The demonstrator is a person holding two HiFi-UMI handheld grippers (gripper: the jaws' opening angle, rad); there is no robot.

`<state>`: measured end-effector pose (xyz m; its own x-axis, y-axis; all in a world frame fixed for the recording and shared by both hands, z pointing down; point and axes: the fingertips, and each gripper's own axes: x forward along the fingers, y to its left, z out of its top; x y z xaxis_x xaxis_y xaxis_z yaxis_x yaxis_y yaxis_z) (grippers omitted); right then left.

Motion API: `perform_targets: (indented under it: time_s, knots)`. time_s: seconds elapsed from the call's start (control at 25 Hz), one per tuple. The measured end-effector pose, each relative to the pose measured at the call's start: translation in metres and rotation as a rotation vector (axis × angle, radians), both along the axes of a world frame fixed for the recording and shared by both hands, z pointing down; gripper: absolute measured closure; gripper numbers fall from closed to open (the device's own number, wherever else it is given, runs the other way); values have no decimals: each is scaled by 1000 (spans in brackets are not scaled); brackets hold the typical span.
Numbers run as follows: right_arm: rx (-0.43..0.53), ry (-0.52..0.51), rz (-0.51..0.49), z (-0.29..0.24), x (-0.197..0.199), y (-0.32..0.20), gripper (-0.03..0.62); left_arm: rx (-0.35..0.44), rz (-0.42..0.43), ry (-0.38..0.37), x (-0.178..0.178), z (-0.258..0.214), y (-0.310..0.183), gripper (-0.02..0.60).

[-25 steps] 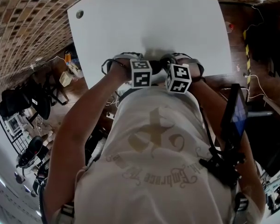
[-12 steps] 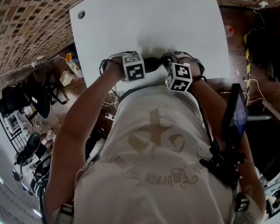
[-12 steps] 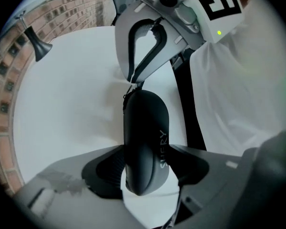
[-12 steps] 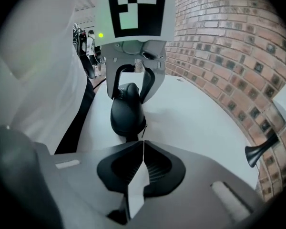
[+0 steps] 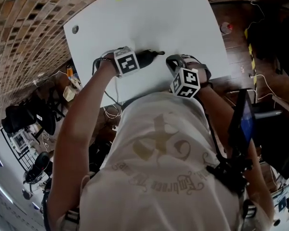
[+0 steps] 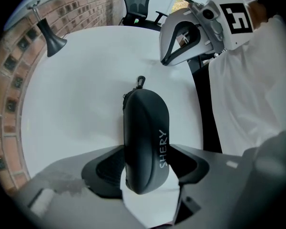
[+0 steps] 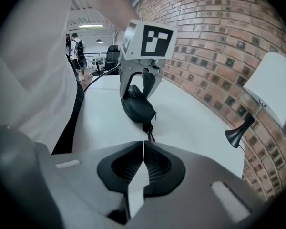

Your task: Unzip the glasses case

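A black zip-up glasses case (image 6: 145, 132) with white lettering is clamped across its width by my left gripper (image 6: 145, 168), held low over the white table (image 5: 149, 18). Its zipper pull (image 6: 140, 81) hangs off the far end, towards my right gripper (image 6: 190, 30). In the right gripper view the case (image 7: 137, 104) hangs under the left gripper (image 7: 140, 75), and the pull (image 7: 149, 128) dangles just beyond my right gripper (image 7: 143, 144). The right jaws meet with nothing seen between them. From the head view the case (image 5: 151, 56) lies between the two grippers.
A desk lamp (image 7: 264, 94) with a white shade stands on the table by the brick wall. An office chair (image 6: 138, 4) stands past the table's far edge. The person's white shirt fills the near side. A monitor (image 5: 243, 121) stands to the right.
The left gripper has carried the case leftward and away from the right gripper, rolling as it went. The two marker cubes, side by side before, now stand apart with the case showing between them.
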<state>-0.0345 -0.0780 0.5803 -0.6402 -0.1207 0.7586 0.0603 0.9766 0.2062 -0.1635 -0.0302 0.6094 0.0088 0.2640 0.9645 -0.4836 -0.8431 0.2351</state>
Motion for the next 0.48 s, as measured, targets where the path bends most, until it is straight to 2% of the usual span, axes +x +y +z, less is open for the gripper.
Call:
perform_targets:
  time_s: [0.08, 0.16, 0.28, 0.4, 0.48]
  knots:
    - [6, -10, 15, -1, 5, -1, 583, 8, 41, -19, -1, 2, -6, 262]
    - [3, -24, 33, -2, 6, -3, 583, 49, 60, -22, -4, 5, -15, 252]
    - [-7, -42, 56, -2, 9, -6, 583, 91, 37, -21, -6, 4, -21, 249]
    - [-9, -51, 64, -2, 11, -7, 583, 93, 1, -6, -2, -3, -16, 249]
    - [-12, -55, 67, -2, 11, -5, 583, 131, -9, -8, -2, -5, -17, 249]
